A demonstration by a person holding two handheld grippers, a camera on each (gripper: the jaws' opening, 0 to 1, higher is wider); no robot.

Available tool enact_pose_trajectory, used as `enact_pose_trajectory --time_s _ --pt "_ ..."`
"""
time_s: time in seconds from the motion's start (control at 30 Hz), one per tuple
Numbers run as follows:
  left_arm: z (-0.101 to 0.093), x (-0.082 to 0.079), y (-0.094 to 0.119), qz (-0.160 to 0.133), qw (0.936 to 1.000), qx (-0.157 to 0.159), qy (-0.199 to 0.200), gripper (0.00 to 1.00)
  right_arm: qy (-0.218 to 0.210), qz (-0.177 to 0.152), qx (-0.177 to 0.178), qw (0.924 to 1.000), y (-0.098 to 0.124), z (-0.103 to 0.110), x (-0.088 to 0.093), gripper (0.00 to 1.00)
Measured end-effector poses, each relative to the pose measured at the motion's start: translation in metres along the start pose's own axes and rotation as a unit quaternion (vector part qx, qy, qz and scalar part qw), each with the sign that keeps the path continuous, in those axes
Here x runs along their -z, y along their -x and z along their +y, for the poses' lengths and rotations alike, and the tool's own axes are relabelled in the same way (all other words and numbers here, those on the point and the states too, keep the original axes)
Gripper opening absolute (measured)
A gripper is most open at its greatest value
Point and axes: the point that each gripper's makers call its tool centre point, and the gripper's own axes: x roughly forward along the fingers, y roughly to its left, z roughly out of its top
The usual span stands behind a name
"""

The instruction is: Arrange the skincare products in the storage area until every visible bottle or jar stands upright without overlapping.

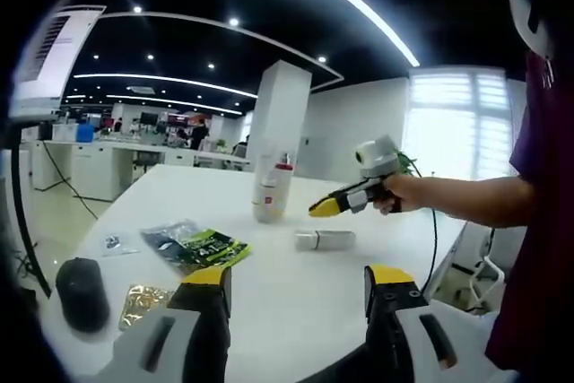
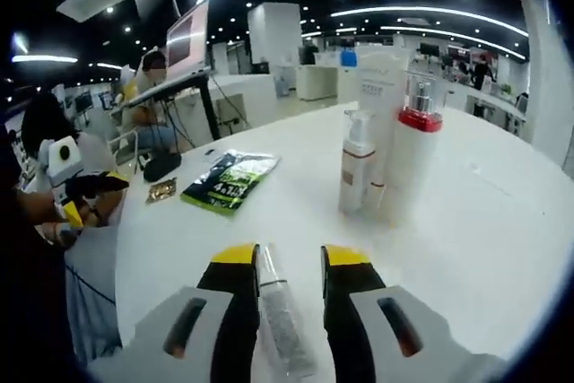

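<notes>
A person is working 2 hand-held grippers over a white table (image 2: pixel 502 221) in an open-plan office. In the right gripper view, the right gripper (image 2: pixel 291 262) is hovering with its yellow-tipped jaws parted around a clear tube (image 2: pixel 282 316) that is lying flat on the tabletop; whether the pads are touching it cannot be told. Beyond the jaws, 3 skincare products are standing upright in a tight cluster: a small pump bottle (image 2: pixel 356 163), a taller white bottle with a red collar (image 2: pixel 414 154) just beside it, and a white carton (image 2: pixel 384 100) behind both. A green sachet (image 2: pixel 229 181) is lying flat to their left, with a gold packet (image 2: pixel 161 190) and a dark pouch (image 2: pixel 161 165) near the table's edge.

In the left gripper view, the left gripper (image 1: pixel 296 282) is sitting wide open and holding nothing, above bare tabletop. Across the table the right gripper (image 1: pixel 325 207), gripped by a hand (image 1: pixel 399 193), is pointing down at the lying tube (image 1: pixel 325 239), near the upright cluster (image 1: pixel 272 187). The green sachet (image 1: pixel 211 247), gold packet (image 1: pixel 145 299) and dark pouch (image 1: pixel 82 291) are lying at the left.
</notes>
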Motion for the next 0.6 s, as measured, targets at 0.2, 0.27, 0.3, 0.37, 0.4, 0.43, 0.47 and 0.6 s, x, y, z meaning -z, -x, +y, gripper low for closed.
enact_pose_trajectory --time_s 0.2,0.27,0.3,0.37,0.4,0.43,0.47,0.6 --pt "0.000 0.002 0.003 0.002 1.0000 -0.003 0.001 0.61 0.007 0.043 -0.018 0.9989 0.005 0.007 0.019 0.34" --pt "0.000 0.002 0.004 0.001 1.0000 -0.003 0.003 0.61 0.017 0.062 -0.021 0.9977 0.005 0.009 0.028 0.34" --pt "-0.001 0.003 0.004 0.002 1.0000 -0.002 0.004 0.61 0.022 0.070 -0.022 0.9971 0.005 0.010 0.031 0.34" --pt "-0.001 0.003 0.004 0.003 1.0000 -0.002 0.002 0.61 0.026 0.079 -0.023 0.9963 0.004 0.011 0.035 0.32" --pt "-0.001 0.003 0.004 0.003 1.0000 -0.002 0.003 0.61 0.024 0.083 -0.023 0.9960 0.004 0.011 0.037 0.30" --pt "-0.001 0.003 0.004 0.003 1.0000 -0.001 0.004 0.61 0.024 0.085 -0.023 0.9958 0.004 0.011 0.038 0.28" --pt "-0.001 0.003 0.004 0.003 1.0000 -0.001 0.004 0.61 0.026 0.088 -0.024 0.9955 0.003 0.010 0.039 0.28" --pt "-0.001 0.003 0.004 0.004 1.0000 -0.001 0.004 0.61 0.038 0.110 -0.023 0.9929 -0.001 0.010 0.046 0.27"
